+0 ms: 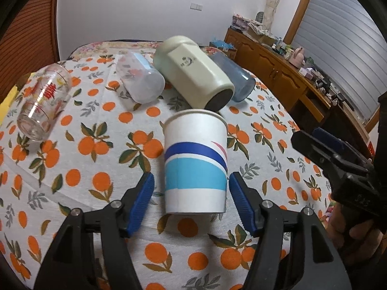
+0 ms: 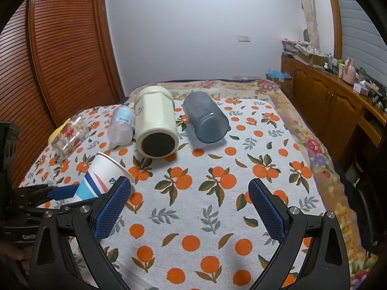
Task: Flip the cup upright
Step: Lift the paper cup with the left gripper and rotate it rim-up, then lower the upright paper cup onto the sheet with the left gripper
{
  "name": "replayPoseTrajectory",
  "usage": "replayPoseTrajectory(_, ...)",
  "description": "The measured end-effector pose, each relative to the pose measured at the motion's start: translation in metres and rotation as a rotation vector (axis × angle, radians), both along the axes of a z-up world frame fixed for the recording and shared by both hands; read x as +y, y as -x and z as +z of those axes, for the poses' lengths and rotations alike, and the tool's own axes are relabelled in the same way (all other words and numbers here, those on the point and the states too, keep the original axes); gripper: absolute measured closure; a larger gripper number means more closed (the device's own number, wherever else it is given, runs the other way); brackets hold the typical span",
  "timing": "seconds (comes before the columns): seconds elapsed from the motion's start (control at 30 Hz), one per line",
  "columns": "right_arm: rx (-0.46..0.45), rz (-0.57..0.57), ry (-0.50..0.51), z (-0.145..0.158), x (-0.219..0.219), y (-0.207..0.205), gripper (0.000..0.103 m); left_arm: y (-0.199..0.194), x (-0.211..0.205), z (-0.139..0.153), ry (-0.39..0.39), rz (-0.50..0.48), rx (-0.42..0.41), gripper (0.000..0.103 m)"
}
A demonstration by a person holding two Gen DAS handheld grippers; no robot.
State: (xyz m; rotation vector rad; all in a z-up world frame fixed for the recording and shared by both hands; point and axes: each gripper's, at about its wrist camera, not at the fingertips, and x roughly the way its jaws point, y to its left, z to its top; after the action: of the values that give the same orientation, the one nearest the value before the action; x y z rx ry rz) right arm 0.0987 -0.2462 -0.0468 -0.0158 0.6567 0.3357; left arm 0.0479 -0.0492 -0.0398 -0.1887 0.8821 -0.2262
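A white paper cup [image 1: 195,162] with blue and cyan bands stands upright on the orange-print cloth [image 1: 96,125], rim up. My left gripper [image 1: 191,188] is open, its blue pads either side of the cup's lower half, with small gaps. In the right wrist view the paper cup [image 2: 101,181] shows at the left, partly behind my right gripper's left finger. My right gripper [image 2: 189,193] is open and empty over bare cloth. It shows at the right edge of the left wrist view [image 1: 314,140].
Several cups lie on their sides behind the paper cup: a printed clear glass [image 1: 43,101], a frosted plastic cup [image 1: 142,79], a cream mug [image 1: 193,72] and a blue-grey tumbler [image 1: 237,77]. A wooden sideboard [image 2: 333,106] stands to the right, a slatted door [image 2: 60,60] to the left.
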Motion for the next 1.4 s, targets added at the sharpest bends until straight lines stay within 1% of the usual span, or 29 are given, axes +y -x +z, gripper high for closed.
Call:
replayPoseTrajectory(0.07, 0.004, 0.004, -0.001, 0.001, 0.002, 0.001, 0.003, 0.003, 0.002, 0.005, -0.009, 0.003, -0.020, 0.035)
replayPoseTrajectory(0.2, 0.021, 0.021, -0.013, 0.001, 0.009, 0.002, 0.003, 0.015, 0.011, 0.018, -0.050, 0.039, -0.095, 0.030)
replayPoseTrajectory(0.27, 0.038, 0.041, -0.023, 0.000, 0.014, 0.003, 0.004, 0.017, 0.017, 0.021, -0.054, 0.052, -0.110, 0.029)
replayPoseTrajectory(0.33, 0.058, 0.065, -0.032, -0.003, 0.021, 0.004, 0.004, 0.020, 0.027, 0.024, -0.060, 0.075, -0.130, 0.025)
replayPoseTrajectory(0.57, 0.119, 0.146, -0.059, -0.012, 0.047, 0.004, 0.009, 0.025, 0.047, 0.026, -0.110, 0.141, -0.175, 0.025)
replayPoseTrajectory(0.73, 0.191, 0.181, -0.083, -0.022, 0.063, -0.005, 0.021, 0.026, 0.060, 0.020, -0.108, 0.169, -0.168, 0.025)
replayPoseTrajectory(0.83, 0.234, 0.183, -0.110, -0.028, 0.067, -0.012, 0.022, 0.028, 0.064, 0.017, -0.102, 0.180, -0.165, 0.025)
replayPoseTrajectory(0.97, 0.275, 0.173, -0.119, -0.033, 0.069, -0.022, 0.024, 0.029, 0.068, 0.014, -0.095, 0.184, -0.160, 0.025)
replayPoseTrajectory(1.03, 0.290, 0.169, -0.113, -0.034, 0.070, -0.026, 0.026, 0.029, 0.069, 0.013, -0.094, 0.185, -0.157, 0.025)
replayPoseTrajectory(1.2, 0.302, 0.175, -0.077, -0.033, 0.075, -0.034, 0.028, 0.029, 0.068, 0.010, -0.096, 0.180, -0.150, 0.025)
replayPoseTrajectory(1.4, 0.377, 0.193, -0.059, -0.041, 0.078, -0.050, 0.028, 0.028, 0.068, 0.010, -0.095, 0.177, -0.147, 0.025)
